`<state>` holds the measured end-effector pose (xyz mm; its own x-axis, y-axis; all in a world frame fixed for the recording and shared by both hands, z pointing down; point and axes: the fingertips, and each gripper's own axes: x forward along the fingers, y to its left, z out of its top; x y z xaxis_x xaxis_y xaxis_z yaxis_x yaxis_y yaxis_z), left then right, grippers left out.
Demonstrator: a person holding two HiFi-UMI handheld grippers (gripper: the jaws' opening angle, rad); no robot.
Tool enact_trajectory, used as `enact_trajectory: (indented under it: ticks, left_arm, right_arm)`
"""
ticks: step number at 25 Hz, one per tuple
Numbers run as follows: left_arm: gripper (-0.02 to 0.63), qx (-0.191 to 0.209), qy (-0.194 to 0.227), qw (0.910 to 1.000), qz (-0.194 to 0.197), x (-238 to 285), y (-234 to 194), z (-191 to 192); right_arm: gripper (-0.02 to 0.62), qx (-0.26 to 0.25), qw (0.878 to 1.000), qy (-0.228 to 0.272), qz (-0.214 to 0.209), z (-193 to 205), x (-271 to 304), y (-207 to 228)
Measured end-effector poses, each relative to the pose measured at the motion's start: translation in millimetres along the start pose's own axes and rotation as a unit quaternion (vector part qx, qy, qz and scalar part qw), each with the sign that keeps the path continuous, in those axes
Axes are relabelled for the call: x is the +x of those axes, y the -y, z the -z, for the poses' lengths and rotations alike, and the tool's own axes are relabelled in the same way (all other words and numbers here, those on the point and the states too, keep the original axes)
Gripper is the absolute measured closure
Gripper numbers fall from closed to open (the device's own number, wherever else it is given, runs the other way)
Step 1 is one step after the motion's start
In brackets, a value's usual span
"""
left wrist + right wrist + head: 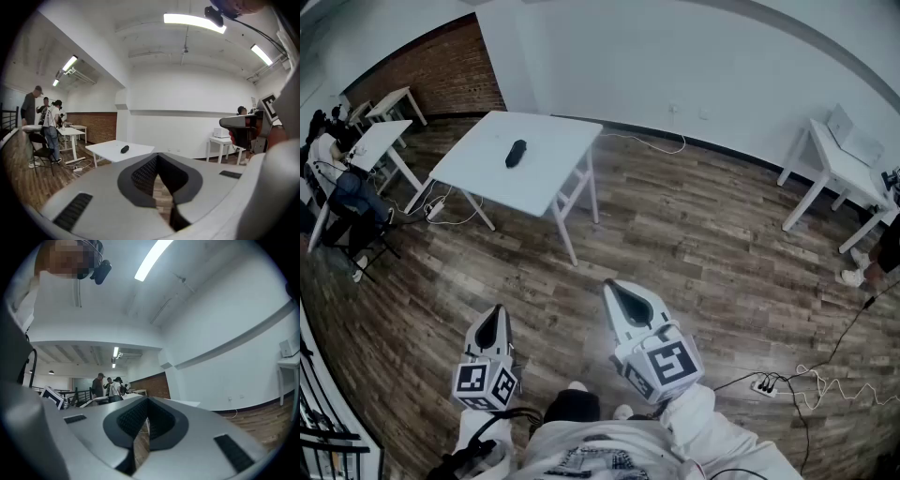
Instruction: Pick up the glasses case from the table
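A wooden floor (694,234) fills most of the head view. On it stands the white table (548,178), far ahead of the person and a little to the left. Both grippers are held low and close to the person's body, over bare floor and well short of the table's near corner.

The right gripper (623,298) reaches slightly farther forward than the left. Its marker cube (667,364) sits against a white sleeve (703,417). It points ahead, about level, toward the floor just right of the table. In its own view the jaws are pressed together at the tips with nothing between them.

The left gripper (492,323) is drawn in nearer the body, and its own cube (485,382) sits just behind it. It points forward and dips slightly. In the left gripper view its jaws (157,159) also meet at the tips and are empty; only floor shows through the slot behind them.

The glasses case (516,153), a small dark oblong, lies near the middle of the tabletop, clear of every edge and well apart from both grippers. In the left gripper view the case (124,149) shows beyond the jaw tips, slightly to their left.
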<state>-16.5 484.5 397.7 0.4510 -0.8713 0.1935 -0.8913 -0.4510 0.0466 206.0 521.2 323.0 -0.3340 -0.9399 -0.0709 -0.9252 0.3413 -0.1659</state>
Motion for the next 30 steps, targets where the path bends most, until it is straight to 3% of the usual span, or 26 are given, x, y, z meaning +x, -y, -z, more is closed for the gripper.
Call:
enact_trajectory:
  ticks: [6,11,18,23,30]
  left_arm:
    - [0.583,-0.007,0.01,0.9999,-0.009,84.2,-53.1,-5.2]
    - [0.583,-0.004,0.007,1.0,0.005,201.3,-123.5,-9.6]
    - [0.584,0.005,0.008,0.9998,0.015,351.8,-239.0,-66.9]
    - [0.583,-0.002,-0.007,1.0,0.003,414.0,-274.4,-83.3]
    - [0.583,-0.012,-0.021,0.9993,-0.028,464.1,-302.6,-79.5]
  right_arm:
    - [0.589,0.0,1.0,-0.021,-0.004,27.5,98.2,31.1]
    - [0.589,-0.008,0.999,-0.052,-0.007,56.7,233.8,58.2]
    - [0.589,-0.007,0.998,-0.068,0.001,55.6,427.5,87.6]
    - [0.589,0.003,0.996,-0.088,-0.008,60.0,508.2,109.7]
    - [0.589,0.028,0.989,-0.144,-0.027,106.0,582.4,144.2]
